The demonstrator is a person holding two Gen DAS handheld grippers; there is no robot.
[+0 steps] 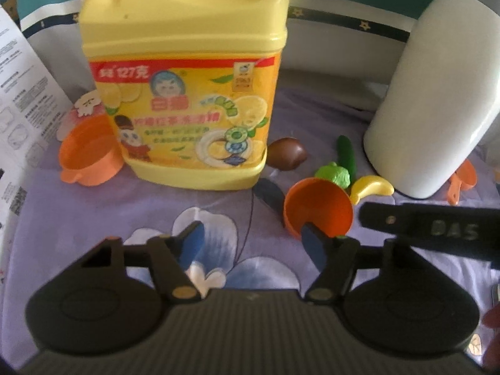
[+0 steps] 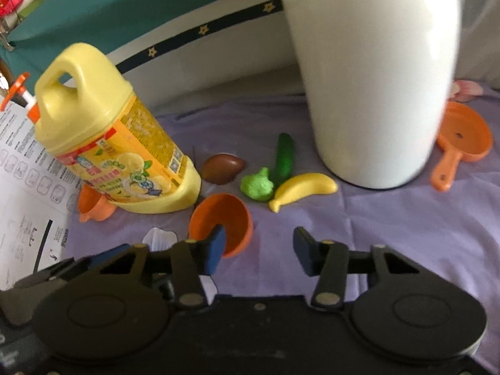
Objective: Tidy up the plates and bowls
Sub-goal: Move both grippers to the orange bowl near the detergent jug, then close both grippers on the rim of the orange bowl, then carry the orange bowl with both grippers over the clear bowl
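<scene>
Left gripper (image 1: 250, 237) partly open, nothing clamped; orange bowl (image 1: 318, 215) tipped on its side just ahead and to the right, its rim overlapped by the right finger (image 1: 314, 245), contact not certain. Right gripper (image 2: 257, 248) also partly open and empty, the same bowl (image 2: 222, 222) ahead to its left, the left finger (image 2: 215, 250) reaching into the open mouth. Probably both closing in on that bowl because its tilted rim offers an edge to pinch.

Orange pot (image 1: 89, 153) farther ahead-left of the left gripper, tucked against the yellow detergent jug (image 1: 184, 93). Orange pan (image 2: 462, 143) far ahead-right of the right gripper, beside the white flask (image 2: 375, 75). Toy banana (image 2: 301, 189), broccoli (image 2: 257, 184), cucumber (image 2: 284, 154) and brown fruit (image 2: 223, 167) clustered beyond the bowl on the purple bedsheet (image 2: 390, 234).
</scene>
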